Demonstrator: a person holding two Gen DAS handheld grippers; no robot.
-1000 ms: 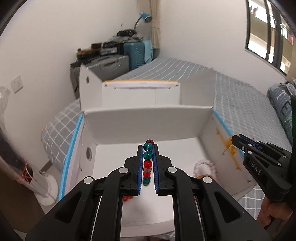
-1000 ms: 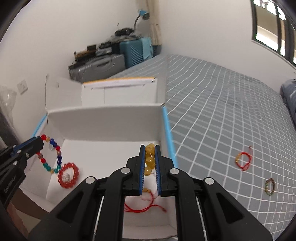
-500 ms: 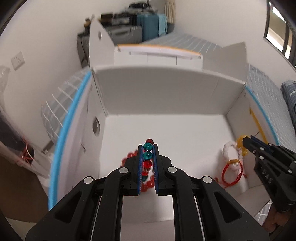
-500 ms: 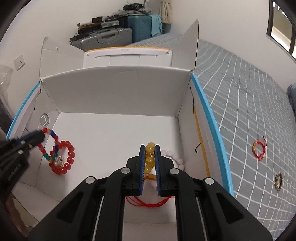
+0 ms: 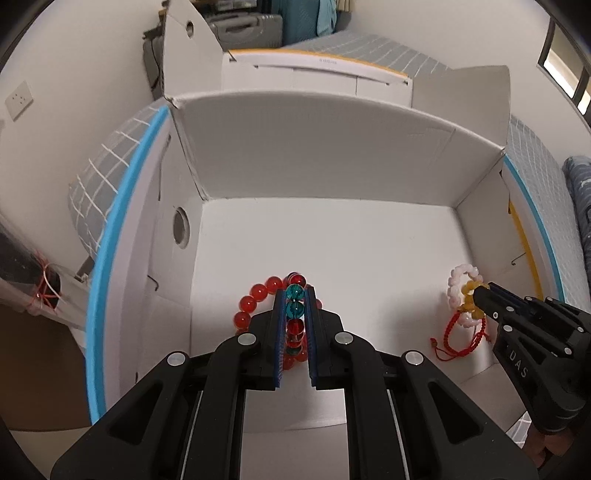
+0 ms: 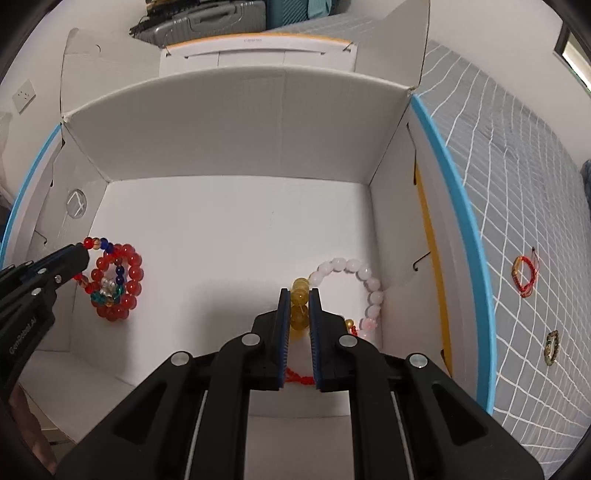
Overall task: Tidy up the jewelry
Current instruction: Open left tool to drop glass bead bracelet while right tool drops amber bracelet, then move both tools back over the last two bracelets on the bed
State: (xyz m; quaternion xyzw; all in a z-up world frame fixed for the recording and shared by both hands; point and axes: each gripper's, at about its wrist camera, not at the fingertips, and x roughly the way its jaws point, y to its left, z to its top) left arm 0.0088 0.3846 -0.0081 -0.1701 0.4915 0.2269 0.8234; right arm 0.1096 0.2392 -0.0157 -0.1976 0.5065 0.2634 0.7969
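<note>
A white open box [image 5: 332,155] [image 6: 236,133] sits on the bed. My left gripper [image 5: 294,301] is shut on a multicoloured bead bracelet [image 5: 294,310] low in the box's left side, over a red bead bracelet [image 5: 255,299] [image 6: 129,273]. My right gripper [image 6: 299,295] is shut on a yellow bead bracelet [image 6: 299,306] low in the box's right side, beside a pink bead bracelet [image 6: 365,280] [image 5: 458,277] and a red cord bracelet [image 5: 454,339]. Each gripper shows in the other's view, the left one [image 6: 79,253] and the right one [image 5: 480,293].
Two bracelets lie on the grey checked bedspread right of the box: a red cord one [image 6: 524,273] and a dark beaded one [image 6: 551,348]. Box flaps [image 6: 406,40] stand up at the back. Suitcases [image 6: 207,22] are stacked at the far wall.
Both grippers have moved forward and down into the box with their bracelets. The multicoloured bracelet now rests on the red bead one, the yellow one near the pink one.
</note>
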